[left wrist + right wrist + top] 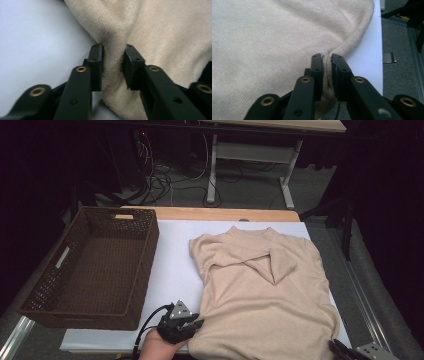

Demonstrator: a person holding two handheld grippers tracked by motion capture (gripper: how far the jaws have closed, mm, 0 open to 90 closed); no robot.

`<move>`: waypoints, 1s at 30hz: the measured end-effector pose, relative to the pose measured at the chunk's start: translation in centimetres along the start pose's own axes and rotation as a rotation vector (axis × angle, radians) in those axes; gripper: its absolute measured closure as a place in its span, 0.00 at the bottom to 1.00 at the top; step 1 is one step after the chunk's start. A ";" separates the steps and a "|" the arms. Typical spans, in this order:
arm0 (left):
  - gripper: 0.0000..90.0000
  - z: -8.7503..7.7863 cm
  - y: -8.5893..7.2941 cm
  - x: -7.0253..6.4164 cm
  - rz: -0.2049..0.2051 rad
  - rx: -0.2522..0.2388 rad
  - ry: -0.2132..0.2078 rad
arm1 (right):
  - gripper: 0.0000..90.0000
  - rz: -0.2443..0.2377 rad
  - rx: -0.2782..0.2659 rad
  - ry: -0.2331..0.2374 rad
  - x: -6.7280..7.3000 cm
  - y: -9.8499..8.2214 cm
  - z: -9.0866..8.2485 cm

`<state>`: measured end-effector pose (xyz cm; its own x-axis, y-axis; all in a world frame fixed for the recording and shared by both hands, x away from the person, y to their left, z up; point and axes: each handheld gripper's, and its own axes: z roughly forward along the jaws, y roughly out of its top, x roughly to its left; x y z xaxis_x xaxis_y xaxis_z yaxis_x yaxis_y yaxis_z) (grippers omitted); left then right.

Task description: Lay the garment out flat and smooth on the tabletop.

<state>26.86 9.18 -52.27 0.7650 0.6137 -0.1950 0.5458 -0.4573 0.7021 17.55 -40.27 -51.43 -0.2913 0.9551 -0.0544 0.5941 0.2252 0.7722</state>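
Pinching the near hem of a beige sweater [265, 285] at both bottom corners, that's what the person's two grippers are doing rn. Left gripper [196, 324] sits at the sweater's near-left corner, w/ the hand [159, 347] coming in from the bottom edge; in the left gripper view its jaws are clamped on a bunched fold of the knit [113, 65], fabric squeezed tight between the pads. Right gripper [326, 63] is at the near-right corner, barely poking into the high view at the bottom right; in the right gripper view its jaws are pressed onto the hem edge, a thin ridge of cloth caught between them.

Sweater lies flat on the white sheet [172, 270] covering the table, neck toward the far side, one sleeve folded across the chest. Brown wicker basket [92, 317] stands to the left of it, near but not touching, nothing inside.
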 end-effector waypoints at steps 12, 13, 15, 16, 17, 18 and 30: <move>0.86 -0.7 -0.6 -1.8 0.075 0.030 -0.114 | 0.94 0.020 -0.042 -0.128 -2.3 0.2 -1.5; 0.86 -0.7 -0.7 -2.0 0.064 0.038 -0.127 | 0.95 0.012 -0.042 -0.141 -2.6 0.3 -1.5; 0.86 -0.7 -0.8 -2.3 0.060 0.043 -0.137 | 0.96 0.015 -0.044 -0.156 -3.3 0.6 -1.4; 0.86 -0.7 -0.9 -2.5 0.066 0.051 -0.125 | 0.98 0.028 -0.046 -0.153 -3.5 0.6 -1.4; 0.86 -0.7 -0.9 -2.6 0.071 0.055 -0.114 | 0.99 0.033 -0.045 -0.161 -3.6 0.5 -1.4; 0.86 -0.8 -0.9 -2.6 0.072 0.057 -0.107 | 0.99 0.039 -0.041 -0.153 -3.7 0.3 -1.5; 0.57 -1.5 -1.1 -1.3 0.007 -0.017 -0.071 | 0.81 0.086 -0.099 -0.077 -4.1 0.7 -1.6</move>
<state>24.78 9.84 -51.74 0.7914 0.5633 -0.2374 0.5348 -0.4501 0.7151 17.97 -44.32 -49.65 -0.1824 0.9827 -0.0308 0.5360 0.1257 0.8348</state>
